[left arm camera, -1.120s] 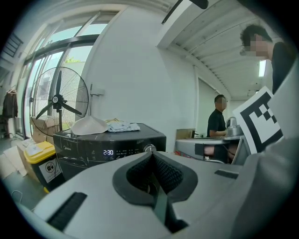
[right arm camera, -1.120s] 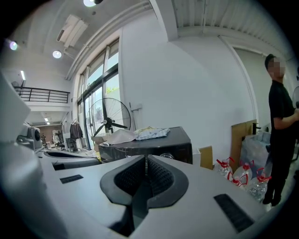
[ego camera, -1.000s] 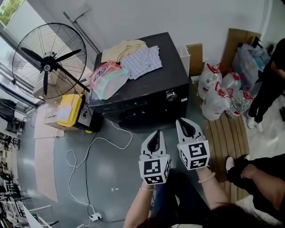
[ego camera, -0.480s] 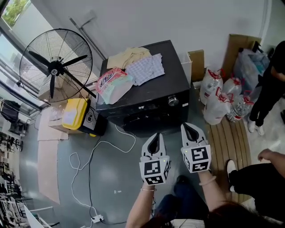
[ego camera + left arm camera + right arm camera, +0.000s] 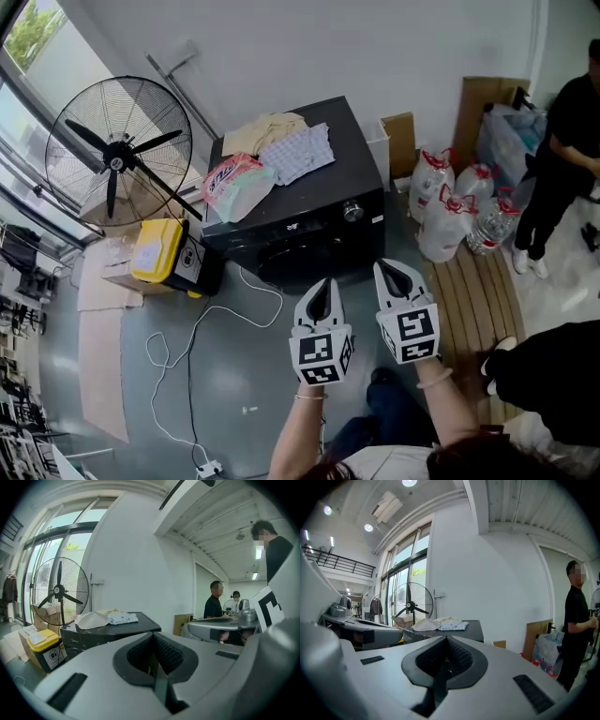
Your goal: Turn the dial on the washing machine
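The black washing machine [image 5: 309,202] stands against the white wall, with its round silver dial [image 5: 352,210] at the right of the front panel. Both grippers hover in front of it, well short of the panel and touching nothing. My left gripper [image 5: 322,284] is shut and empty, below the machine's door. The right gripper [image 5: 390,269] is also shut and empty, a little below and to the right of the dial. The machine's top [image 5: 117,625] shows beyond the closed jaws in the left gripper view, and again as the machine's top [image 5: 454,627] in the right gripper view.
Folded clothes [image 5: 281,139] and a pink bag [image 5: 230,180] lie on the machine. A large floor fan [image 5: 117,155] and a yellow box [image 5: 155,251] stand at left, and a white cable [image 5: 192,323] trails on the floor. Water bottles [image 5: 450,211], a wooden pallet [image 5: 478,291] and a standing person [image 5: 553,159] are at right.
Both grippers have lifted a little, still shut side by side before the machine. The standing person at right has come further into view.
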